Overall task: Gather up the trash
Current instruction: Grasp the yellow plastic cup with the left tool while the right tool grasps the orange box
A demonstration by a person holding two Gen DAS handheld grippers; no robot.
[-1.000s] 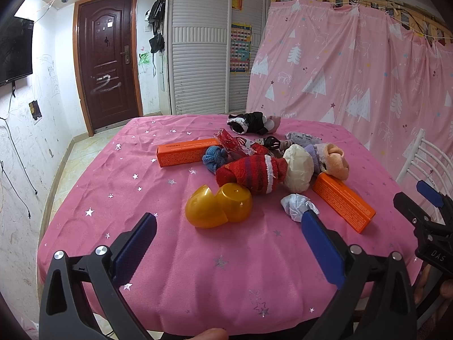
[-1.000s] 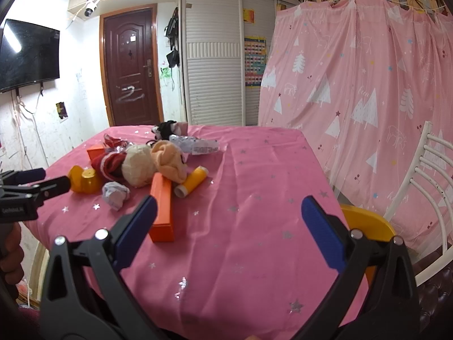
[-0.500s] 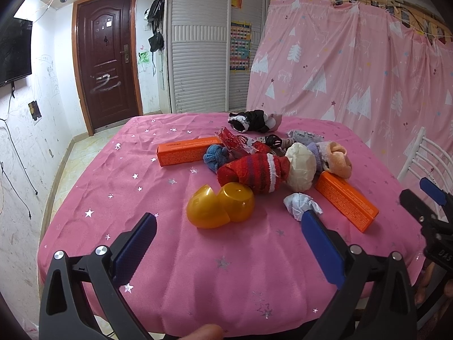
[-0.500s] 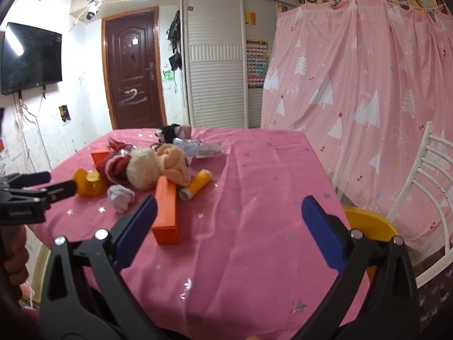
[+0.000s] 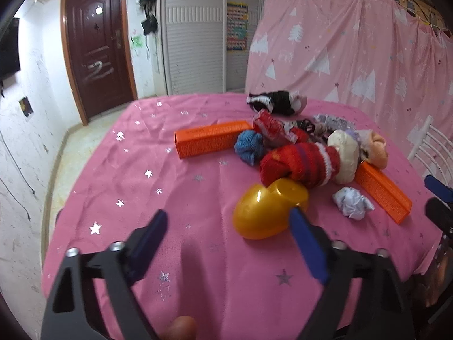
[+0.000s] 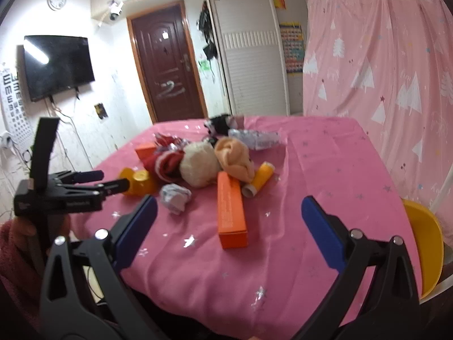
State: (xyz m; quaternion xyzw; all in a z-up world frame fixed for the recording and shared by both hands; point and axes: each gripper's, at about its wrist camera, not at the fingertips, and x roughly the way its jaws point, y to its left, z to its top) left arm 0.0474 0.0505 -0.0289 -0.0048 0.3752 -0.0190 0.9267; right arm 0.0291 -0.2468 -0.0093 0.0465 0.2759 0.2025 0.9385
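Note:
A crumpled white paper ball lies on the pink tablecloth beside an open yellow plastic egg shell; the ball also shows in the right wrist view. Two orange boxes, a yellow tube and a clear wrapper lie around rolled socks. My left gripper is open and empty, low over the cloth, its right finger just in front of the egg. My right gripper is open and empty over the table's near edge.
A white chair stands at the table's right side and a yellow stool sits beside it. A pink curtain hangs behind. The door and a wall television are on the far side.
My left gripper has moved forward and down toward the yellow egg and turned left. My right gripper has moved a little forward and turned left. Both stay open.

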